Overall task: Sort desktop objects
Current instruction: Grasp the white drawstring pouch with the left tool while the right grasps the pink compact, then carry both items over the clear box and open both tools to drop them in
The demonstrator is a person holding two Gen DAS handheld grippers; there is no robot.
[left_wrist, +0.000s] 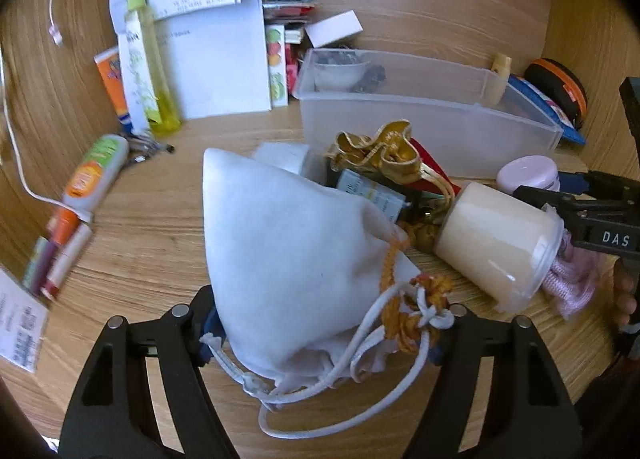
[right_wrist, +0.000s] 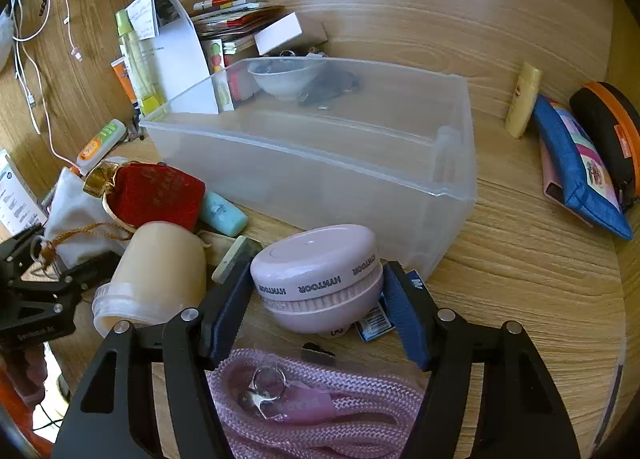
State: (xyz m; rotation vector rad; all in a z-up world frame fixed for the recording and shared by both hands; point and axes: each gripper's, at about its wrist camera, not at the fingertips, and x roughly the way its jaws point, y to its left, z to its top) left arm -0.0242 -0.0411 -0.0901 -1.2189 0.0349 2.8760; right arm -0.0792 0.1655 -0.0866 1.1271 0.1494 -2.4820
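My left gripper (left_wrist: 320,335) has the soft white cloth drawstring bag (left_wrist: 288,259) between its fingers, and they squeeze its bottom end. My right gripper (right_wrist: 316,319) has the round pink plastic case (right_wrist: 318,275) between its blue pads; the pads look to touch its sides. A clear plastic box (right_wrist: 360,187) sits just behind the case. A cream jar (right_wrist: 160,271) lies tipped beside it. Everything rests on a wooden desk (right_wrist: 520,259) with wooden walls around.
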